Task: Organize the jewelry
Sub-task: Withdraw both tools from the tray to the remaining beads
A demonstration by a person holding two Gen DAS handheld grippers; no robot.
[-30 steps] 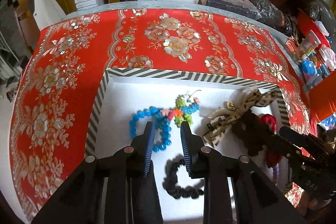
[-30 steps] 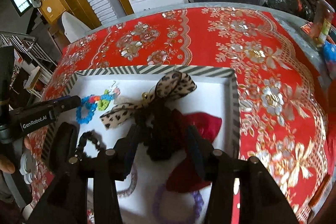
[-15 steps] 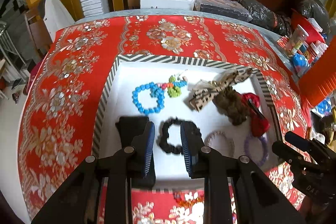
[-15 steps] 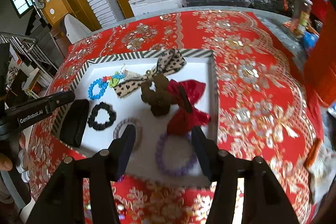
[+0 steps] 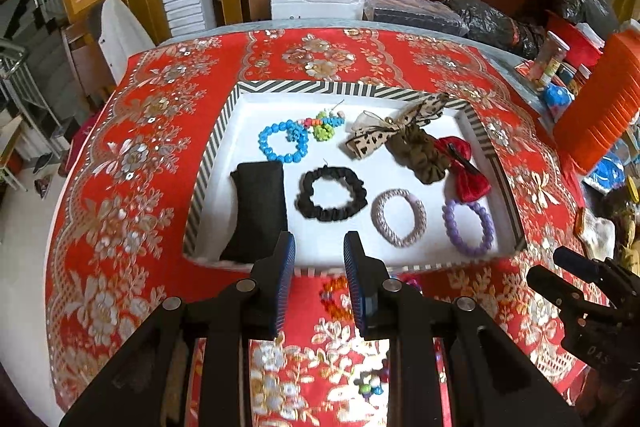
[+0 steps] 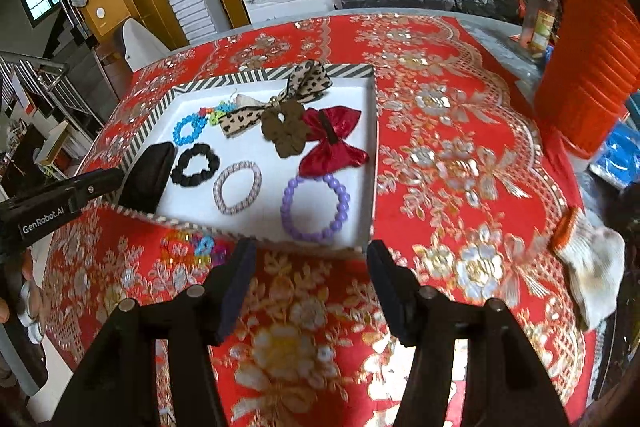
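1. Tray [image 5: 212, 143], white floor, striped rim; lay flat beyond both fingertip pairs.
2. Black scrunchie [image 5: 331, 193], pink ring [image 5: 399, 217], purple bead bracelet [image 5: 468, 225]: front row, nearest the fingers.
3. Blue bead bracelet [image 5: 283, 145], leopard bow [image 5: 394, 125], brown scrunchie [image 5: 420, 153], red bow [image 5: 464, 169]: farther row.
4. Orange bead bracelet [image 5: 336, 297], outside the tray, between the left fingers.

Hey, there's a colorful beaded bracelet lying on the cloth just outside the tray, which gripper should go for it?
Left. The colorful beaded bracelet lies on the tablecloth directly ahead of the left gripper, near its open fingertips. The right gripper, also open and empty, sits farther toward the tray's right corner.
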